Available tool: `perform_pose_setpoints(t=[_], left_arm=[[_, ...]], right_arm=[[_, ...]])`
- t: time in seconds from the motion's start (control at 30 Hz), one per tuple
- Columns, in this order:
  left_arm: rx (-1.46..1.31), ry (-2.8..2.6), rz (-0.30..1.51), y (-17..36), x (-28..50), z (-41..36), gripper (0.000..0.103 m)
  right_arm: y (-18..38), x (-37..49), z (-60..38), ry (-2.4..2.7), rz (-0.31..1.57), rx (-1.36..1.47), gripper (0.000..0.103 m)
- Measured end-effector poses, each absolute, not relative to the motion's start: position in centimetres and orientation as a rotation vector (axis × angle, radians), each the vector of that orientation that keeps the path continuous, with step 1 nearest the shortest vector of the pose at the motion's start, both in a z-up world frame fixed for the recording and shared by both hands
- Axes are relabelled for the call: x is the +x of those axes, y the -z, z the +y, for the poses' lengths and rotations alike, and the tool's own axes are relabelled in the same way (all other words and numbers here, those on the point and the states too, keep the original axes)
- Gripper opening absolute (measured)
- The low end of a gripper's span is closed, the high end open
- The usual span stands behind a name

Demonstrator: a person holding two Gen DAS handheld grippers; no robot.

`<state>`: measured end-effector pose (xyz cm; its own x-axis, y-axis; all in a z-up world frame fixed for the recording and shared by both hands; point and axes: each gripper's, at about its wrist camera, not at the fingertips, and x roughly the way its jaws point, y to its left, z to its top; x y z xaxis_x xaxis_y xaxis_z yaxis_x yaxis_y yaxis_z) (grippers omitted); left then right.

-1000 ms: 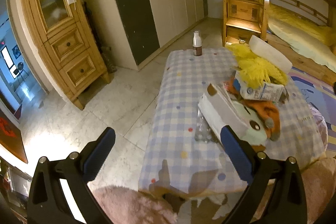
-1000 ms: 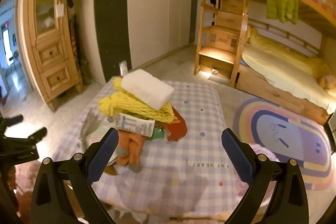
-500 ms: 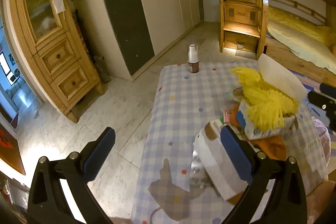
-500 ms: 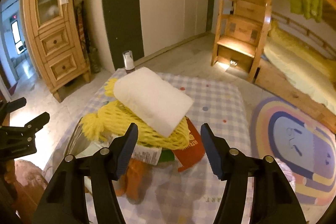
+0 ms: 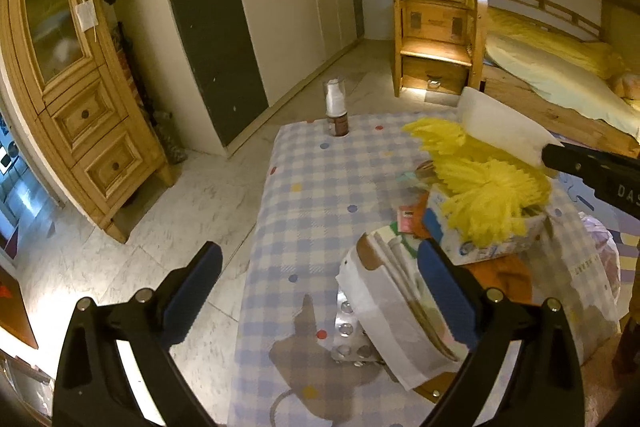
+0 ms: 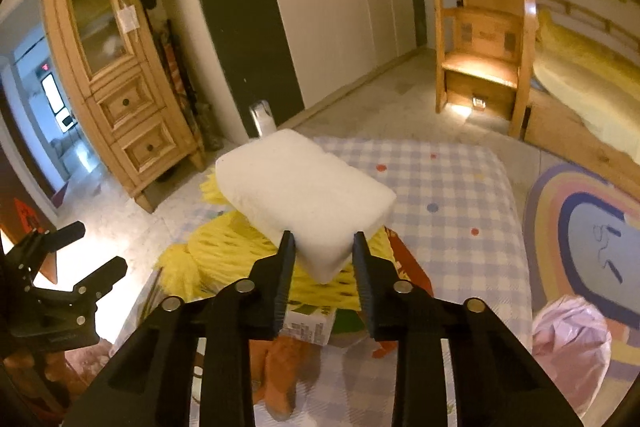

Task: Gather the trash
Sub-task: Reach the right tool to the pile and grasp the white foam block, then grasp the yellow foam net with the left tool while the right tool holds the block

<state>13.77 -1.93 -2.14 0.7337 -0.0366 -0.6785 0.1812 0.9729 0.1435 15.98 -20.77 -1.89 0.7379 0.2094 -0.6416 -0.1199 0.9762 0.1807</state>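
**A:** What's the right side got?

**B:** My right gripper [image 6: 323, 251] has its fingers pinched onto the near corner of the white foam block [image 6: 304, 191] — both pads touch it, one on each side. The block sits on top of the yellow mesh [image 6: 224, 247], at the heap in the middle of the checked table [image 6: 452, 187].

**A:** And which way does the block run?

**B:** Its long axis goes from my fingers away and to the left, toward the bottle [image 6: 262, 117] at the far table edge; the near corner points straight at me, tilted slightly down.

**A:** Does the left camera add anything?

**B:** Plenty. My left gripper [image 5: 316, 291] hangs with its fingers spread wide, holding nothing, above the near table edge. Only that view shows the white paper bag [image 5: 396, 315] and a blister pack [image 5: 348, 335] beside it, plus the carton [image 5: 480, 243] under the mesh. It catches the block [image 5: 500, 125] side-on, with a right finger [image 5: 592, 167] reaching in to it.

**A:** And only on the right?

**B:** A pink plastic bag [image 6: 572, 343] by the table's right edge — and the rainbow rug [image 6: 584, 227] on the floor.
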Motion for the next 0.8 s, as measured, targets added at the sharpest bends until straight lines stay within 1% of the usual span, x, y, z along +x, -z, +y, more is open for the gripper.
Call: perform_pose_setpoints(t=[0.07,0.2,0.37,0.5,0.63,0.67,0.7,0.77,0.8], left_arm=[[0.209,0.134,0.721,1.6,13.2,-2.3,0.094],[0.208,0.218,0.704,0.4,12.4,-3.8,0.086],[0.256,0.339,0.669,0.1,12.3,-8.2,0.076],[0.257,0.386,0.694,1.0,14.1,-10.8,0.076],[0.221,0.415,0.770,2.5,16.8,-12.0,0.076],[0.214,0.429,0.791,2.7,17.1,-12.1,0.071],[0.213,0.443,0.815,3.1,17.4,-12.2,0.052],[0.224,0.461,0.865,4.0,17.7,-12.5,0.045],[0.230,0.462,0.866,4.1,17.6,-12.5,0.038]], right_arm=[[1.0,14.9,-21.1,-0.166,0.674,0.118,0.027],[-1.5,12.0,-22.6,-0.077,0.581,0.102,0.027],[-1.9,9.3,-24.6,0.025,0.569,0.074,0.027],[-1.0,8.4,-26.3,0.052,0.586,0.104,0.028],[-0.2,8.0,-27.5,0.060,0.596,0.138,0.028],[0.0,8.0,-27.8,0.059,0.600,0.145,0.028],[0.1,8.0,-28.0,0.057,0.604,0.151,0.028],[0.5,7.9,-28.4,0.051,0.609,0.162,0.028],[0.7,7.8,-28.6,0.049,0.610,0.165,0.028]])
